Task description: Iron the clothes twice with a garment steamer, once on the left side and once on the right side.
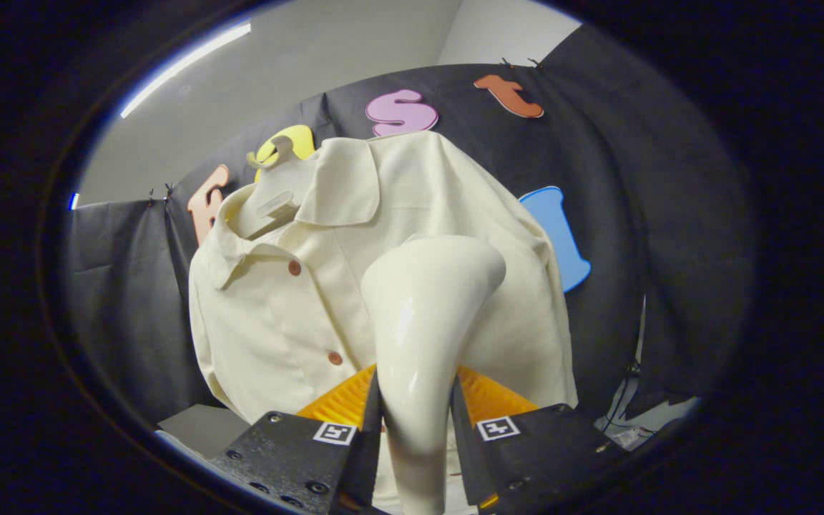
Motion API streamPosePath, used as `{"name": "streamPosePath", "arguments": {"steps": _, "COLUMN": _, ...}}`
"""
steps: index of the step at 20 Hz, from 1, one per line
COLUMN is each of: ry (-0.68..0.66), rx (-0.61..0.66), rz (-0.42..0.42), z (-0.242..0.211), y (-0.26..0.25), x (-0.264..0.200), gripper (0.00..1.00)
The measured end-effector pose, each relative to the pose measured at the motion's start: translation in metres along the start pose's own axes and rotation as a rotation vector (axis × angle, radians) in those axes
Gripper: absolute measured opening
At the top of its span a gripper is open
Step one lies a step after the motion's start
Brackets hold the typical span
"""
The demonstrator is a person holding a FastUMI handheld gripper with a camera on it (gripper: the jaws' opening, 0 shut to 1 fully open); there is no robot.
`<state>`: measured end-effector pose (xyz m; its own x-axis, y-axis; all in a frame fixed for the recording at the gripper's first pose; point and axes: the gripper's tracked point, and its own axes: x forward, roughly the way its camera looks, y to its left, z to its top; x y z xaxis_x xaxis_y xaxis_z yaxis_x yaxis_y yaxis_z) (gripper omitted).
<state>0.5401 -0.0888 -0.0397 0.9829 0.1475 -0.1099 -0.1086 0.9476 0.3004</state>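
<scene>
Garment steamer (423, 336) held upright between the two fingers of the claw (418, 429), handle pinched on both sides, flared head raised toward the shirt (383, 286). Claw clenched narrowly on that handle, fingers parted only by its thickness. Shirt hanging on a hanger (276, 193) against the booth's dark cloth wall (655, 214), collar spread, buttons down the placket just left of the steamer head. Head set over the panel right of the buttons, close to the fabric; contact hard to judge from this angle. Probably one side's pass in hand, which of the two not clear. Next move likely calls for a steady sweep along that panel, head kept flat to the cloth, grip firm so the handle cannot twist.
</scene>
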Motion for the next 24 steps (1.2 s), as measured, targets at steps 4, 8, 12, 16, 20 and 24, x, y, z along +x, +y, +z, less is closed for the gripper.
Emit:
{"name": "streamPosePath", "arguments": {"steps": 4, "ry": 0.04, "rx": -0.013, "rz": 0.001, "z": -0.029, "y": -0.012, "x": -0.004, "gripper": 0.47}}
{"name": "streamPosePath", "arguments": {"steps": 8, "ry": 0.067, "rx": -0.027, "rz": -0.004, "z": -0.053, "y": -0.025, "x": -0.009, "gripper": 0.47}}
{"name": "streamPosePath", "arguments": {"steps": 12, "ry": 0.117, "rx": -0.042, "rz": 0.003, "z": -0.091, "y": -0.041, "x": -0.015, "gripper": 0.47}}
{"name": "streamPosePath", "arguments": {"steps": 16, "ry": 0.165, "rx": -0.013, "rz": 0.002, "z": -0.131, "y": -0.063, "x": -0.021, "gripper": 0.47}}
{"name": "streamPosePath", "arguments": {"steps": 20, "ry": 0.198, "rx": -0.001, "rz": 0.008, "z": -0.165, "y": -0.081, "x": -0.028, "gripper": 0.47}}
{"name": "streamPosePath", "arguments": {"steps": 24, "ry": 0.229, "rx": 0.026, "rz": 0.003, "z": -0.204, "y": -0.103, "x": -0.037, "gripper": 0.47}}
